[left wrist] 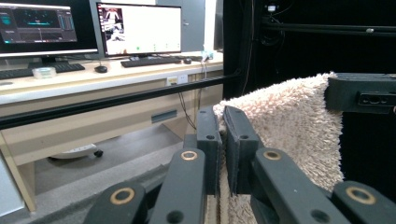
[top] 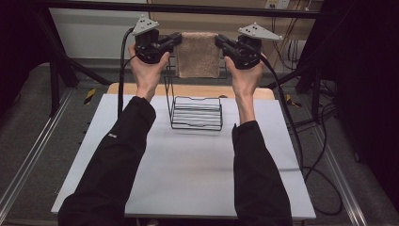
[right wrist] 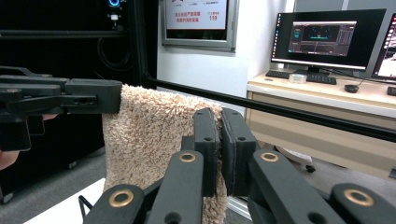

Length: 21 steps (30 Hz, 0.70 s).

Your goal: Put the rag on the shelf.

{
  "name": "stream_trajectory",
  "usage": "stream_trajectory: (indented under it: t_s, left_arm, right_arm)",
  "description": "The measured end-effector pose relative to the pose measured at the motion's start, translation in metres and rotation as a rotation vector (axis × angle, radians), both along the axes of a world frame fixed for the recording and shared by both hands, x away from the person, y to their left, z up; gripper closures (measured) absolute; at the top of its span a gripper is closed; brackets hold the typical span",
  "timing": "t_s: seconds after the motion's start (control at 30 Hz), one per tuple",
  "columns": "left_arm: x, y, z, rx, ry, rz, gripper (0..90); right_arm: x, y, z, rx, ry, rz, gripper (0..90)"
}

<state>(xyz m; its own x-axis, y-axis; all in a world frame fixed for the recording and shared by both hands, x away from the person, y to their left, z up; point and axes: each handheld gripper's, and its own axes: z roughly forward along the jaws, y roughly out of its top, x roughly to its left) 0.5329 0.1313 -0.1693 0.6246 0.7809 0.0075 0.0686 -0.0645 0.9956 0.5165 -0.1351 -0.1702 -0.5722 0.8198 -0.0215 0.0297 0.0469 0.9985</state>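
Note:
A beige fluffy towel [top: 198, 54] hangs stretched in the air between my two grippers, above the far end of a black wire rack [top: 196, 113]. My left gripper [top: 178, 39] is shut on the towel's top left corner, my right gripper [top: 219, 41] on its top right corner. In the left gripper view my left gripper [left wrist: 222, 135] pinches the towel [left wrist: 289, 121] edge, with the other gripper [left wrist: 364, 92] at the far corner. In the right gripper view my right gripper [right wrist: 220, 133] clamps the towel [right wrist: 154, 135], and the other gripper [right wrist: 88, 99] holds the opposite corner.
The wire rack stands on a white table top [top: 188, 165] near its far edge. A black frame bar [top: 188, 8] crosses behind the towel. Cables [top: 301, 141] trail off the right side. Desks with monitors [left wrist: 140, 30] stand beyond.

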Motion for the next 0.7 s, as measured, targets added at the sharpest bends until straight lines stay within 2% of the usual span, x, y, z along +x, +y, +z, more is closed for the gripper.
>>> stream_trajectory:
  t_s: [0.13, 0.27, 0.7]
  left_arm:
    - [0.004, -0.001, -0.002, 0.012, 0.004, 0.007, 85.1]
    - [0.005, -0.002, -0.009, 0.021, 0.017, -0.006, 85.1]
    - [-0.011, 0.004, -0.031, 0.059, 0.046, -0.043, 85.0]
  right_arm:
    - [0.004, 0.001, -0.003, -0.003, -0.001, -0.002, 85.9]
    - [0.007, -0.001, -0.008, -0.005, 0.018, -0.002, 85.9]
    - [-0.004, -0.003, -0.034, -0.020, 0.069, 0.025, 85.7]
